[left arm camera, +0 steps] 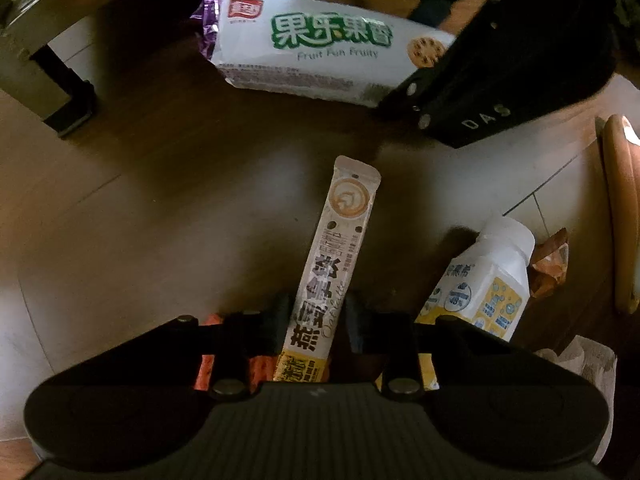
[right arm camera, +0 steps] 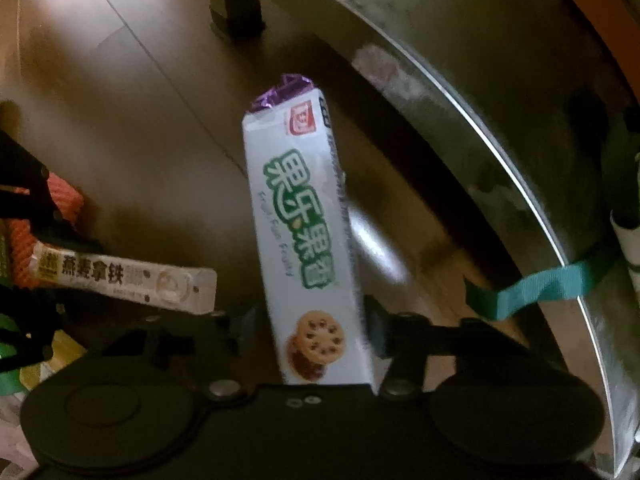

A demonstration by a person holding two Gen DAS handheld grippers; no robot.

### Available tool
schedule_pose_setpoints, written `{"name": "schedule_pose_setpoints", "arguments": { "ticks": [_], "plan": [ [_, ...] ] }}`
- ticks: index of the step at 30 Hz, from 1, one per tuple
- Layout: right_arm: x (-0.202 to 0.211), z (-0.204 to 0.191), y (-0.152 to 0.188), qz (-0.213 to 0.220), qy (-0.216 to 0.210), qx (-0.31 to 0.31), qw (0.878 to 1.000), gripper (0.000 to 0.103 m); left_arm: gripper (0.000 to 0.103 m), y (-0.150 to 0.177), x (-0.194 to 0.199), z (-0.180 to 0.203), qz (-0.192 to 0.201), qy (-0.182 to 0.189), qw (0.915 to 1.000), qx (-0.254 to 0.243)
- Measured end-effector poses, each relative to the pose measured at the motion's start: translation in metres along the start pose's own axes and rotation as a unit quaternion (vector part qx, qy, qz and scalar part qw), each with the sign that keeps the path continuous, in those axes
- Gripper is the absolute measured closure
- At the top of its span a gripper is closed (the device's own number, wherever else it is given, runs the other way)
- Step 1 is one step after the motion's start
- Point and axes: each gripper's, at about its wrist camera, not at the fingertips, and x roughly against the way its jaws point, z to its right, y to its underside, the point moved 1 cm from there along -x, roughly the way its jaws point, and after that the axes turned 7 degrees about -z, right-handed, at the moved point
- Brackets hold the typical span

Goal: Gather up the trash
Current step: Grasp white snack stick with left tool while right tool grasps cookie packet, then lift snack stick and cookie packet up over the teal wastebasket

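Left wrist view: left gripper (left arm camera: 318,320) low in frame, black fingers (left arm camera: 280,320) pressed against both sides of a long latte sachet (left arm camera: 340,240), clamped on its lower part; sachet pointing away, lifted over a brown wood floor (left arm camera: 140,220). Just right of the fingers, a small white milk bottle (left arm camera: 486,280) with yellow and blue print, lying tilted on the floor. Beside its cap, a crumpled orange wrapper (left arm camera: 550,262). Behind the left finger, something orange and ribbed (left arm camera: 208,360), mostly hidden. Farther off, a white biscuit pack (left arm camera: 320,48) with green lettering and a purple crimped end, its right end gripped by the right gripper (left arm camera: 416,92), seen here as a black body marked DAS. At far left, a dark furniture leg (left arm camera: 60,92). At far right, a curved wooden edge (left arm camera: 620,208)

Right wrist view: right gripper (right arm camera: 310,324) closed on the biscuit pack (right arm camera: 304,220) at the end printed with cookies, fingers (right arm camera: 376,324) tight on both long sides; pack pointing away, purple end farthest. Curving across the right, a shiny metal rim (right arm camera: 460,92) with a teal strap (right arm camera: 540,284) looped over its edge; pack near that rim, not touching. At left, the latte sachet (right arm camera: 128,284) held out sideways by the left gripper (right arm camera: 24,240), only partly visible. An orange knitted thing (right arm camera: 64,200) just behind it, blurred. Floor (right arm camera: 100,100) beyond, with the furniture leg (right arm camera: 236,4) at the top
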Motion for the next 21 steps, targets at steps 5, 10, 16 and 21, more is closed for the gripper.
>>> {"name": "schedule_pose_setpoints", "arguments": {
  "ticks": [5,10,16,21],
  "plan": [
    [0.003,-0.008,0.009,-0.007,0.004,-0.003,1.000,0.068,0.079,0.002,0.000,-0.002,0.003,0.007,0.9999,0.009],
    [0.015,-0.007,0.026,-0.029,-0.036,-0.062,0.997,0.072,0.080,0.002,0.009,-0.006,-0.001,0.015,0.9996,0.023],
    [0.042,-0.015,0.042,-0.043,-0.070,-0.130,0.988,0.072,0.081,0.003,0.034,-0.016,-0.014,0.016,0.9987,0.046],
    [0.078,-0.021,0.051,-0.046,-0.085,-0.157,0.983,0.072,0.081,0.006,0.073,-0.017,-0.001,0.012,0.9994,0.031]
  ]
}}
